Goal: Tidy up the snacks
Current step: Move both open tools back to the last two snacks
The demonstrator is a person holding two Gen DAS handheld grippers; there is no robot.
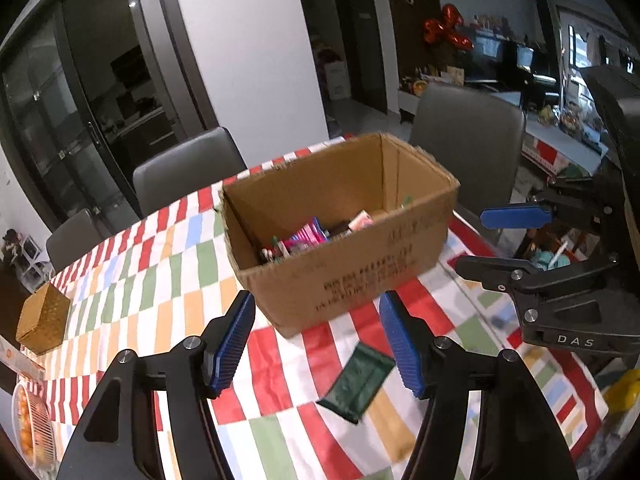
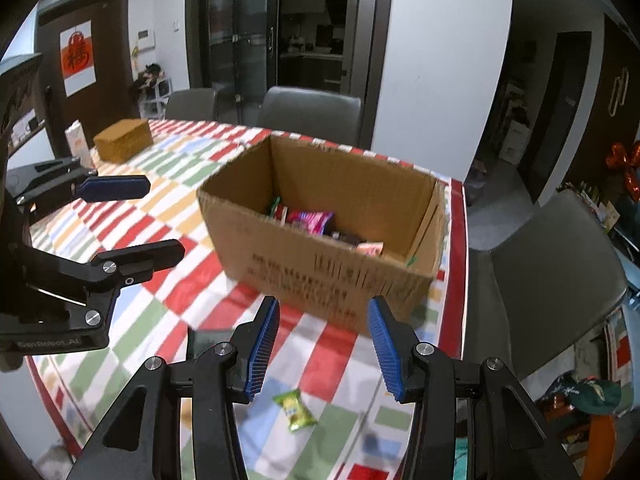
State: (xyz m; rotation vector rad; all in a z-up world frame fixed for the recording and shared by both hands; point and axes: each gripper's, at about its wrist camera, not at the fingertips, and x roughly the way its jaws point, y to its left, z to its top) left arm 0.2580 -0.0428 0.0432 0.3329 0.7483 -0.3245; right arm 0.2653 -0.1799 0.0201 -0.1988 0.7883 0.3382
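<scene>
Your checkered tablecloth covers a dining table with grey chairs behind. At left, your left gripper gapes wide and empty above a dark green packet. An open cardboard box holding snacks sits centre. Your right gripper, also wide and empty, hovers over a small green snack.

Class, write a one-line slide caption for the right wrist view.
Open right claw above a green snack packet on the checked tablecloth, facing a cardboard box holding snacks.
</scene>
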